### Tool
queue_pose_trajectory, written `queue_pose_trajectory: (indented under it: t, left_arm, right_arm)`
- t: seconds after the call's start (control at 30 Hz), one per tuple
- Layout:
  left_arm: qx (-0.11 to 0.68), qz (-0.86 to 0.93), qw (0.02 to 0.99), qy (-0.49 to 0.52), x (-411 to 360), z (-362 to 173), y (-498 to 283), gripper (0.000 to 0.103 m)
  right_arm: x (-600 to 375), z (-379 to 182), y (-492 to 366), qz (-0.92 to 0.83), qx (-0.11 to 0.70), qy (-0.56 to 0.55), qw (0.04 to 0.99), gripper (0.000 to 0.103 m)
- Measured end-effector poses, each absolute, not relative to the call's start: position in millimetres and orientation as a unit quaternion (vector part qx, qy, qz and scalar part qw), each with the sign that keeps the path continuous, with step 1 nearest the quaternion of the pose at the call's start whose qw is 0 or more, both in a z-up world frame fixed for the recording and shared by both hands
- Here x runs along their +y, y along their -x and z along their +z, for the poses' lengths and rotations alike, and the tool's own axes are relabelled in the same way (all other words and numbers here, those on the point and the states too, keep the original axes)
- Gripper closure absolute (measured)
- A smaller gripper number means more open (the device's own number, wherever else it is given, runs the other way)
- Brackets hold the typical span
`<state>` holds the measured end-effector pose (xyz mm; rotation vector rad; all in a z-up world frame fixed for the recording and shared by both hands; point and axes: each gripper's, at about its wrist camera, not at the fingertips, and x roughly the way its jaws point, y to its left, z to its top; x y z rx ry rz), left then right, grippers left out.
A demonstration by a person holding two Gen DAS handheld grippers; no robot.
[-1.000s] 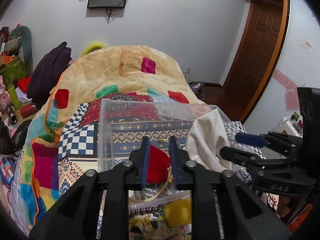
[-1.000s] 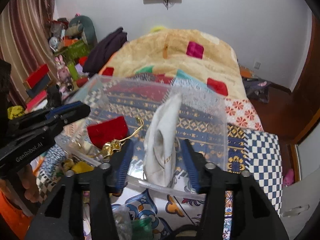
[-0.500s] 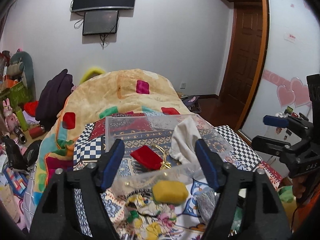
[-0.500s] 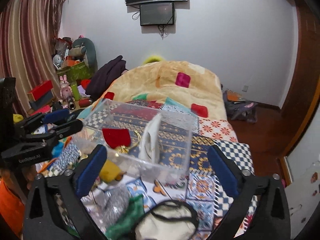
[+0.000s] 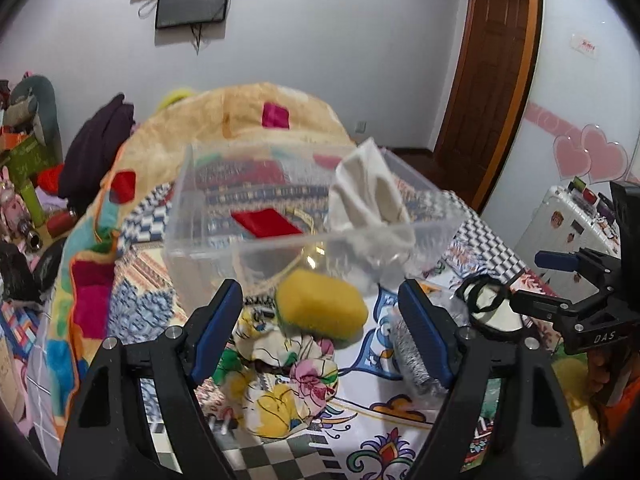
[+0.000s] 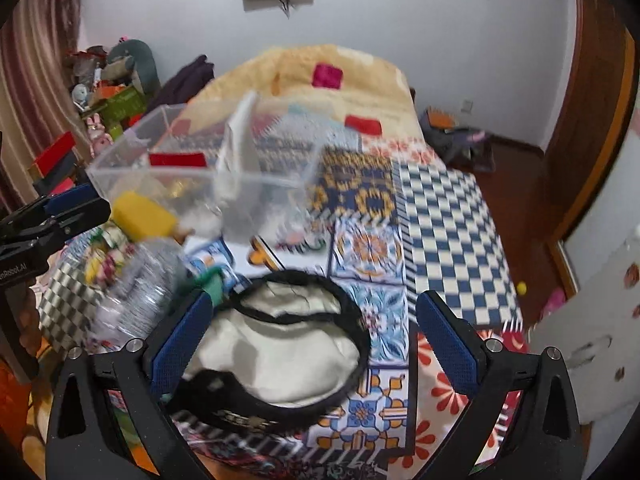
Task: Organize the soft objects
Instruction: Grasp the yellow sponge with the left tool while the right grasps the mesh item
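A clear plastic bin [image 5: 280, 240] stands on the patterned bed cover and holds a red pouch [image 5: 266, 222] and a white cloth [image 5: 368, 200] draped over its right wall. My left gripper [image 5: 320, 328] is open and empty, just in front of a yellow sponge [image 5: 322, 304] and a floral cloth [image 5: 288, 380]. My right gripper [image 6: 314, 342] is open and empty over a cream pouch with black trim [image 6: 280, 352]. The bin [image 6: 200, 168], sponge [image 6: 142, 216] and left gripper [image 6: 52, 220] show in the right wrist view too.
A silvery mesh item [image 5: 412, 356] lies right of the sponge, and shows as a shiny bundle [image 6: 140, 292] with a green piece [image 6: 212, 280]. A quilt [image 5: 248, 120] is heaped behind the bin. Clutter lines the left wall [image 5: 24, 184]. A door [image 5: 492, 80] stands at right.
Both grippers opened, leaving the red pouch and white cloth in the bin, pulled back, then dropped lower toward the items in front of the bin.
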<state>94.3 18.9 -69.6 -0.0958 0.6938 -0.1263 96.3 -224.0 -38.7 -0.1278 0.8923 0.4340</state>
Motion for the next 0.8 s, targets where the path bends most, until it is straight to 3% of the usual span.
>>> queue_pose_trajectory:
  t: [0.1,0.23,0.3,0.33,0.43,0.57,0.8]
  left_arm:
    - [0.348,-0.061,0.934,0.050,17.3,-78.0,-100.5,0.027]
    - [0.357,-0.067,0.930,0.054,14.4,-84.9,-108.5,0.039]
    - [0.362,-0.068,0.928,0.049,12.6,-87.1,-110.7,0.048]
    - [0.363,-0.069,0.928,0.047,12.0,-87.4,-111.6,0.054]
    - [0.367,-0.071,0.926,0.046,11.4,-89.2,-113.2,0.067]
    - [0.367,-0.071,0.926,0.045,11.6,-89.6,-109.8,0.072]
    - [0.351,-0.075,0.932,0.055,15.0,-81.9,-96.7,0.076]
  right_arm:
    - [-230.2,-52.8,-102.6,0.207,0.448,0.053,0.868,0.012]
    - [-233.1,-68.7,-105.5,0.217,0.479,0.038,0.850,0.031]
    - [-232.4,-74.7,-106.7,0.220,0.490,0.033,0.843,0.041]
    - [-232.6,-77.0,-107.5,0.223,0.494,0.030,0.840,0.051]
    - [-232.4,-77.7,-106.0,0.222,0.493,0.029,0.841,0.063]
    - [-231.5,-72.4,-100.8,0.224,0.479,0.036,0.848,0.085]
    - [-228.2,-51.2,-95.4,0.229,0.438,0.040,0.869,0.092]
